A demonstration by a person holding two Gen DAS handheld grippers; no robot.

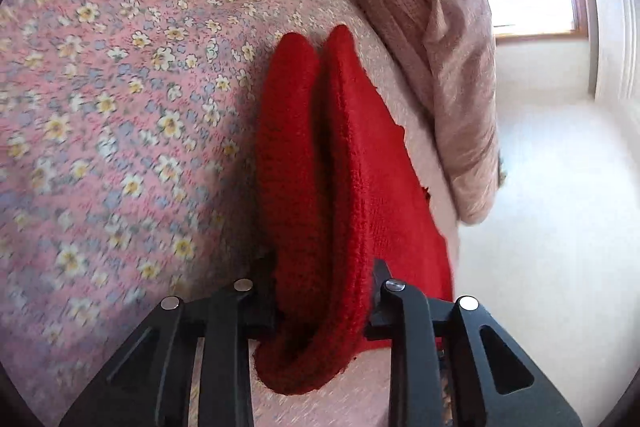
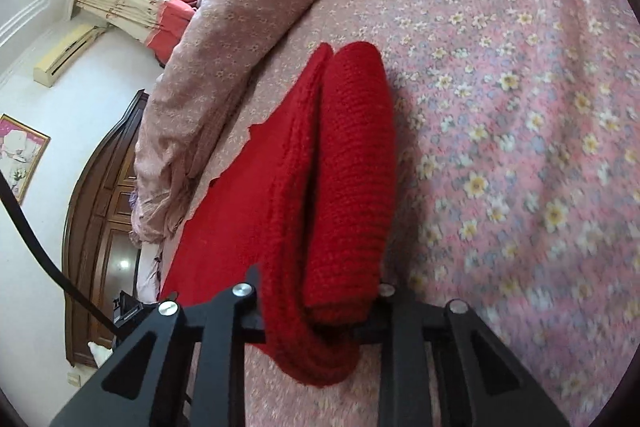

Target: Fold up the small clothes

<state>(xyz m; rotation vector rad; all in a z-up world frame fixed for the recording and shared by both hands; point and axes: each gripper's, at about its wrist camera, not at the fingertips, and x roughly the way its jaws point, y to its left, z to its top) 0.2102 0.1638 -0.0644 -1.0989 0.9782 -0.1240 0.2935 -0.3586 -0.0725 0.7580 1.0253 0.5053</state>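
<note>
Here the left tool is clamped on a bunched edge of the red knitted garment, which lies folded on the flowered pink bedsheet beside a rumpled beige quilt. The right tool likewise pinches the garment's doubled folds.

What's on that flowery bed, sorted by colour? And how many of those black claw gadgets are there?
Red: 1, the red knitted garment, bunched in folds between both claws.
Pink floral: 1, the pink flowered bedsheet underneath.
Dusty pink: 1, the rumpled dusty-pink quilt along the bed's far side.
Black: 2, the left gripper and right gripper, each clamped on the garment.
Total: 5.
</note>
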